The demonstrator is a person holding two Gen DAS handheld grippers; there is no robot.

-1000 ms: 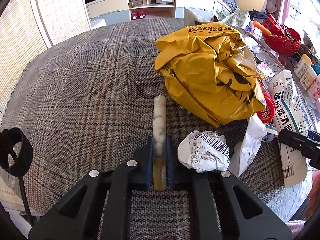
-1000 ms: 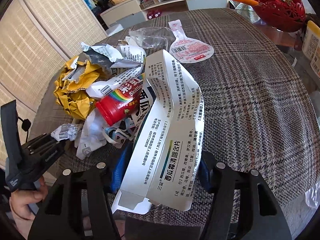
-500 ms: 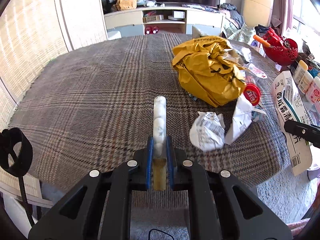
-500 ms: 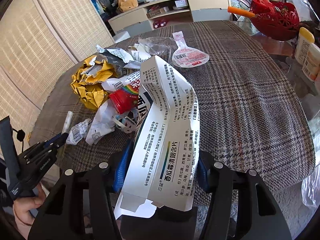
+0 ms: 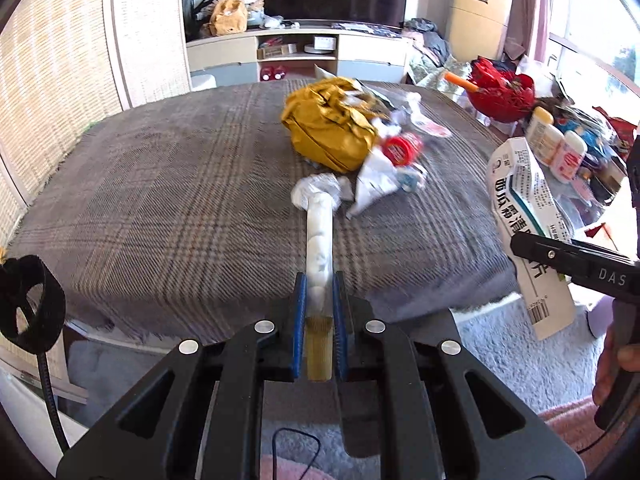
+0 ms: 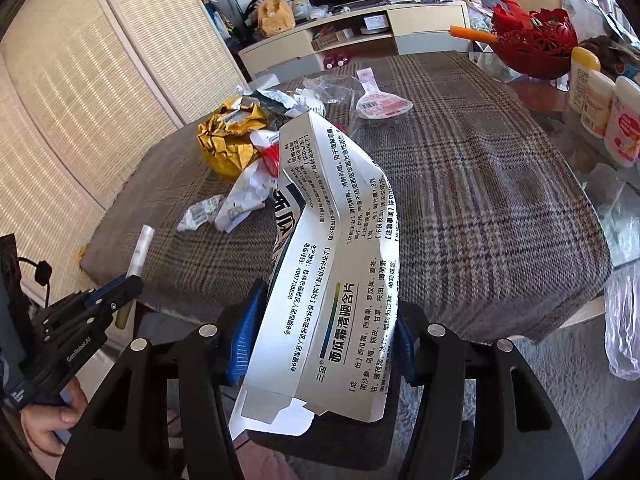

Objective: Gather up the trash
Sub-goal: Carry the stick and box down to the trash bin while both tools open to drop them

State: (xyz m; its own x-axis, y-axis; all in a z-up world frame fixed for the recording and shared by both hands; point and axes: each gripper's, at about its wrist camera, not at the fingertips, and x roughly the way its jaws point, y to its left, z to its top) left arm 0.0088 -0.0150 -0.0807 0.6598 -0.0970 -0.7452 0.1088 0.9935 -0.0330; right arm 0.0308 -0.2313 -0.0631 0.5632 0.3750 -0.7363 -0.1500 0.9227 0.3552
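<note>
Left wrist view: two pieces of trash carried, the rest left on the counter (image 5: 160,208).
A slim tube (image 5: 319,240) is pinched by the left hand-held gripper (image 5: 319,312); the flattened carton (image 6: 332,280), clamped by the right hand-held gripper (image 6: 320,344), could buckle and slide free. No bin is seen; the heap beside the yellow bag (image 5: 328,136) is blurred.
</note>
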